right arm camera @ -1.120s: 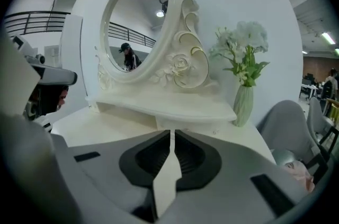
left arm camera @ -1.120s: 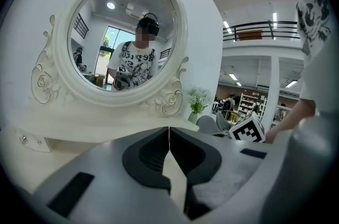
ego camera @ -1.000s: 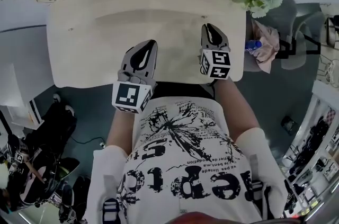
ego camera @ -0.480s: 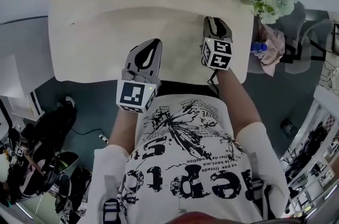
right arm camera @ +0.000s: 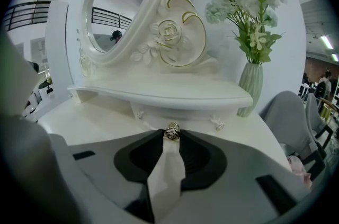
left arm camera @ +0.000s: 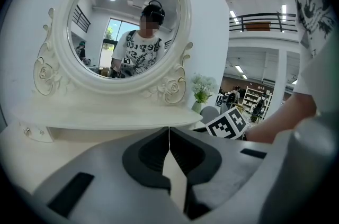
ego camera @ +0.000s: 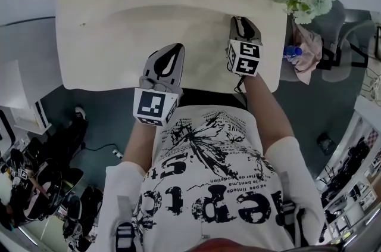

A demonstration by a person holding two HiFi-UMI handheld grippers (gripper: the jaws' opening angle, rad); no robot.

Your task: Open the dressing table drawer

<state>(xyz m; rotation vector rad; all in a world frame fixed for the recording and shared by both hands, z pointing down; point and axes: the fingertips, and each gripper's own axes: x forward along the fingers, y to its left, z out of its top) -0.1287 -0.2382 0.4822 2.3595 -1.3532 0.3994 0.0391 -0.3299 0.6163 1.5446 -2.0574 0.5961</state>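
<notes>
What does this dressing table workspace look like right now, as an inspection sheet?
Surface: dressing table top, pale, ornate.
Job's things: drawer knob sits between the right fingers; drawer looks closed.
Clutter: vase of flowers at the right end; nothing else seen.
Grippers: left gripper shut, empty; right gripper has just been closing, apparently gripping the knob.
Cables: dark cable on the floor.
Surroundings: oval mirror; pink cloth and blue bottle beside the table.
</notes>
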